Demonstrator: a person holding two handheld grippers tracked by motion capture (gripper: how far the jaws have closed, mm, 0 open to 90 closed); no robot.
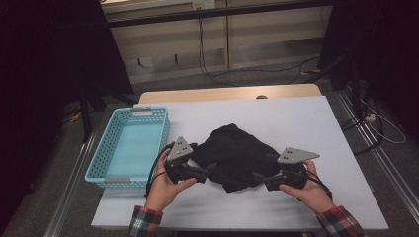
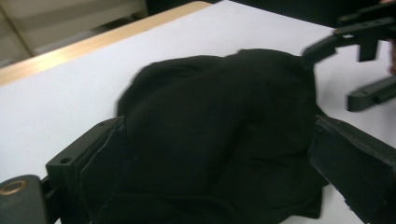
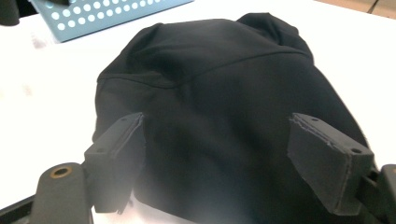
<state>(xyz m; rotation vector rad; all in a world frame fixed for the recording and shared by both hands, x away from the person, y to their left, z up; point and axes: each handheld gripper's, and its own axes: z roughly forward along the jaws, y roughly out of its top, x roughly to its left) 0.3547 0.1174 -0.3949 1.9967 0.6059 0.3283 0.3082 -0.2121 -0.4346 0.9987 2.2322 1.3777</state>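
A crumpled black cloth (image 1: 237,155) lies on the white table top (image 1: 306,123), near the front. My left gripper (image 1: 210,171) reaches into the cloth's left side. In the left gripper view its jaws stand wide apart around the cloth (image 2: 215,93), which bulges between them, so the left gripper (image 2: 217,128) is open. My right gripper (image 1: 259,177) is at the cloth's right front edge. In the right gripper view the right gripper (image 3: 217,121) is open, its jaws spread wide just above the cloth (image 3: 219,79). The right gripper (image 2: 338,74) also appears far off in the left gripper view.
A light blue perforated basket (image 1: 99,158) stands at the table's left edge; its rim (image 3: 93,21) appears in the right gripper view. A wooden strip (image 1: 227,93) borders the table's far side. Cables lie on the floor beyond.
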